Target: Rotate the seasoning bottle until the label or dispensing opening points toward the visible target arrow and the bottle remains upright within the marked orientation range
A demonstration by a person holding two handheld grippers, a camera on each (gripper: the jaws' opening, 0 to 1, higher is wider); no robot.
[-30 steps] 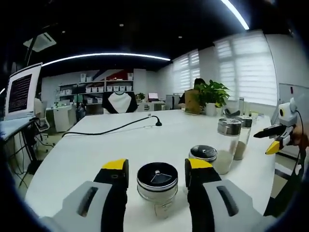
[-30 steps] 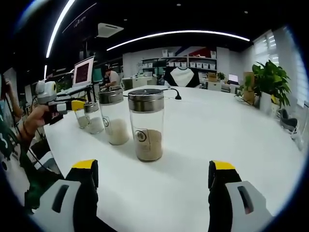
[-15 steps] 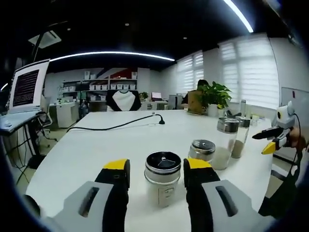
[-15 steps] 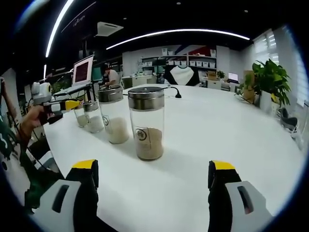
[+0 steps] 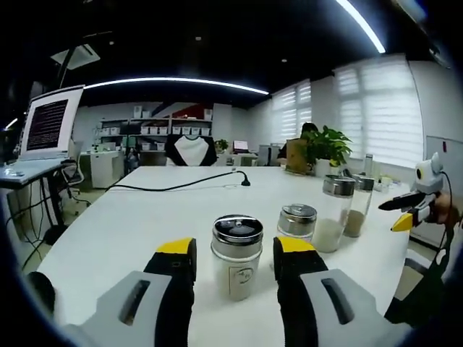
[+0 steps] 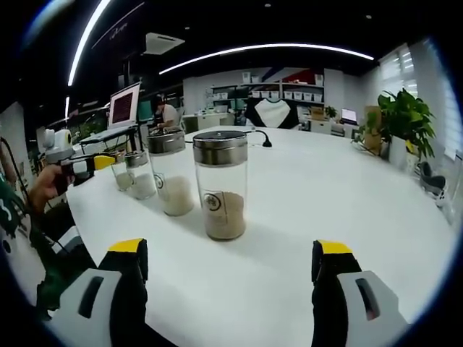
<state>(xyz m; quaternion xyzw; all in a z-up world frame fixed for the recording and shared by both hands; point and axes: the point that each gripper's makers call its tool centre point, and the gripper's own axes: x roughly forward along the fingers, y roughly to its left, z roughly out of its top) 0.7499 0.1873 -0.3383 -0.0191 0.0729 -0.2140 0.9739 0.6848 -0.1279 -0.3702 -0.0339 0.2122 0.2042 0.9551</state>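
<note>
A short glass seasoning bottle [image 5: 236, 259] with a metal lid and a small round label stands upright on the white table [image 5: 145, 224]. It sits just beyond my left gripper [image 5: 234, 249], whose yellow-tipped jaws stand open on either side of it with small gaps. To its right stand another short bottle [image 5: 297, 220] and two tall ones [image 5: 334, 213]. My right gripper [image 6: 230, 249] is open wide and holds nothing. In front of it is a tall bottle of brown seasoning [image 6: 221, 186], then one of white grains [image 6: 170, 173]. The left gripper [image 6: 79, 165] is at the row's far end.
A black cable with a plug [image 5: 181, 188] runs across the table's far side. A potted plant [image 5: 322, 148] stands at the back right and a monitor [image 5: 49, 123] at the left. The table edge [image 6: 79, 217] runs close by the bottle row. The right gripper [image 5: 412, 206] hangs off the table's right side.
The left gripper has dropped lower and drawn back a little, so the short bottle shows from the side rather than from above. The right gripper has held still.
</note>
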